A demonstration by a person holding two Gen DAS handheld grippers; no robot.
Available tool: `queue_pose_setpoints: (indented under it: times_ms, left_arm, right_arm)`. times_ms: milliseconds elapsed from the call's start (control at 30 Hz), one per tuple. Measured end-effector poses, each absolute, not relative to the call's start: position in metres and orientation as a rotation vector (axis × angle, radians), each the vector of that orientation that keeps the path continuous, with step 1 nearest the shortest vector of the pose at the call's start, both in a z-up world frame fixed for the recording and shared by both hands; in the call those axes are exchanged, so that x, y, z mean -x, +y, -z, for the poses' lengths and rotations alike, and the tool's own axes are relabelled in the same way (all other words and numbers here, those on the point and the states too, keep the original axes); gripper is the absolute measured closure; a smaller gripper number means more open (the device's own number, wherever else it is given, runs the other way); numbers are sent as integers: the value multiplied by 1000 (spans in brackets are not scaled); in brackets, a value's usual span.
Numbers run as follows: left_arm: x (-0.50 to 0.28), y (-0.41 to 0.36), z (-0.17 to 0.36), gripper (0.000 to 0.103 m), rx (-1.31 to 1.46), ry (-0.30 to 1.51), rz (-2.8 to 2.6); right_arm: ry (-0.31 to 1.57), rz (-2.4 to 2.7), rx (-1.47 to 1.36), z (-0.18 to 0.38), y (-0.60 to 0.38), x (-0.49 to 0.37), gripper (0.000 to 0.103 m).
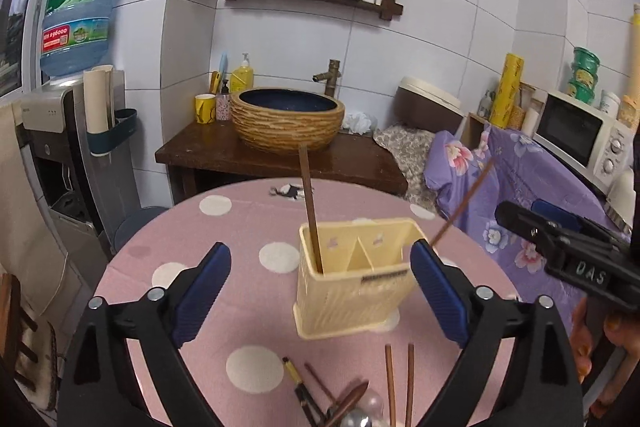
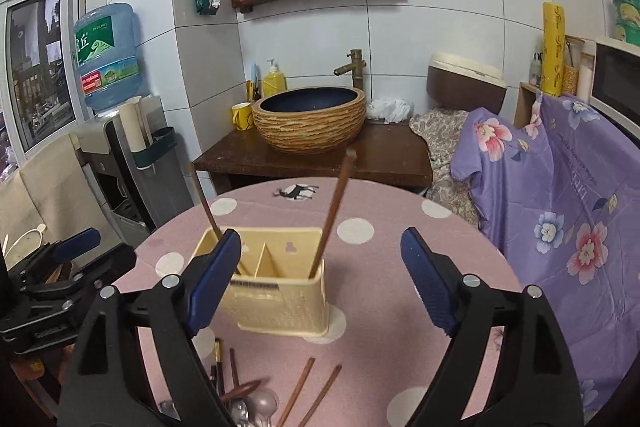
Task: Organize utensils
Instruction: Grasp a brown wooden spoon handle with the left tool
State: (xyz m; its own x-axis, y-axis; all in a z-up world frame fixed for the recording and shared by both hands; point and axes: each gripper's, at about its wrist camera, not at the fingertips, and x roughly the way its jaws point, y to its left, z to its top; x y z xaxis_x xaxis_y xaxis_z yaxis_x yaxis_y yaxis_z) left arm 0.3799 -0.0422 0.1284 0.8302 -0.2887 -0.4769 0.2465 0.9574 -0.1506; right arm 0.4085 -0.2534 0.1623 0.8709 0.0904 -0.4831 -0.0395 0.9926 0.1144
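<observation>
Both tools, left tool (image 1: pixel 320 291) and right tool (image 2: pixel 320 283), gape empty above loose chopsticks (image 2: pixel 308 395) and, seemingly, spoons (image 2: pixel 256 407); two chopsticks stand in the holder (image 2: pixel 280 295).

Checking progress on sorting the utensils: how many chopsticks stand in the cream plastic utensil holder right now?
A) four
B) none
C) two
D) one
C: the cream plastic utensil holder has one brown wooden chopstick leaning in its right compartment and another brown chopstick in its left compartment; two more loose chopsticks still lie on the pink polka-dot tablecloth.
</observation>
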Motion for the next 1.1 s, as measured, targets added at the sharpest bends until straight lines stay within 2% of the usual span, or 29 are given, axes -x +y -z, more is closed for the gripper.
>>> queue_pose_setpoints:
  times_ms: [300,533,633,1100]
  left_arm:
    - [-343,-15,-57,13,55,635,270]
    - [-338,-23,-3,39,-8,771,317]
    - [-336,-38,7,43,-44,802,363]
    - [-374,-101,30,51,-157,931,488]
  right_arm:
    - [645,-89,-143,-78,-258,-356,21]
    - [734,-90,-155,-20,-253,-338,21]
    - [750,-67,-152,-7,-255,-333,22]
    - [770,-33,-151,11,-267,-317,27]
